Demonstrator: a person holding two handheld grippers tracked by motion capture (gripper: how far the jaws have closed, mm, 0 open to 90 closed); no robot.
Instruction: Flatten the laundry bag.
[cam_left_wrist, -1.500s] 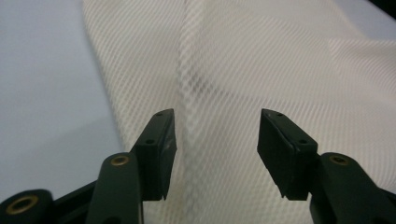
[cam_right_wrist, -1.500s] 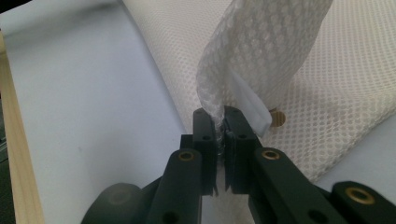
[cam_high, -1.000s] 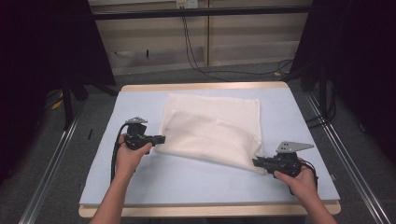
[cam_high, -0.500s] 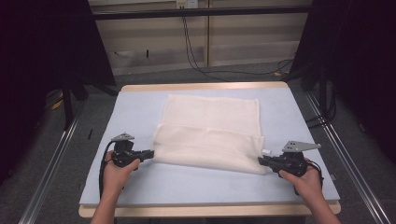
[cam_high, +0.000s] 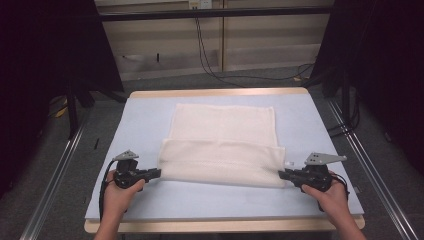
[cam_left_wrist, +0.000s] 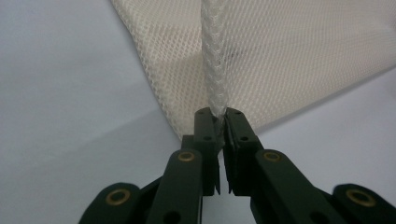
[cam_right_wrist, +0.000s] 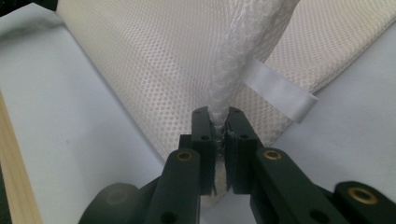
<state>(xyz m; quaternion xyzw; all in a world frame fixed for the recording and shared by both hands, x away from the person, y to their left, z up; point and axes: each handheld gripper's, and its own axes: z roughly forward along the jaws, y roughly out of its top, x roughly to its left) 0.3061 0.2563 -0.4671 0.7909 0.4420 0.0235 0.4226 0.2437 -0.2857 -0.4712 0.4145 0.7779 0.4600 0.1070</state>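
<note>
Left gripper (cam_high: 154, 173): clenched on the left corner of the cloth (cam_high: 223, 150); in the left gripper view the bunched mesh edge (cam_left_wrist: 213, 70) is pinched right at the jaw tips.
Right gripper (cam_high: 283, 175): its jaws have just been opening slightly, yet the right corner is still seen pinched between them in the right gripper view (cam_right_wrist: 219, 122); a white tag (cam_right_wrist: 280, 91) hangs just beside the grip.
Cloth: a cream mesh cloth is laid flat on the blue mat (cam_high: 150, 120), its near part doubled over toward the person, the fold line running across the middle.
Step judged in hand: the folded flap is being drawn flat toward the near edge.
Advice: both corners should be kept level and evenly tensioned, so the flap's sides are lined up with the layer beneath.
Release: the corners should be lowered onto the mat before the jaws are opened, and both let go together, so no wrinkle is dragged in.
Risk: a grip this shallow may be lost if pulled hard.
</note>
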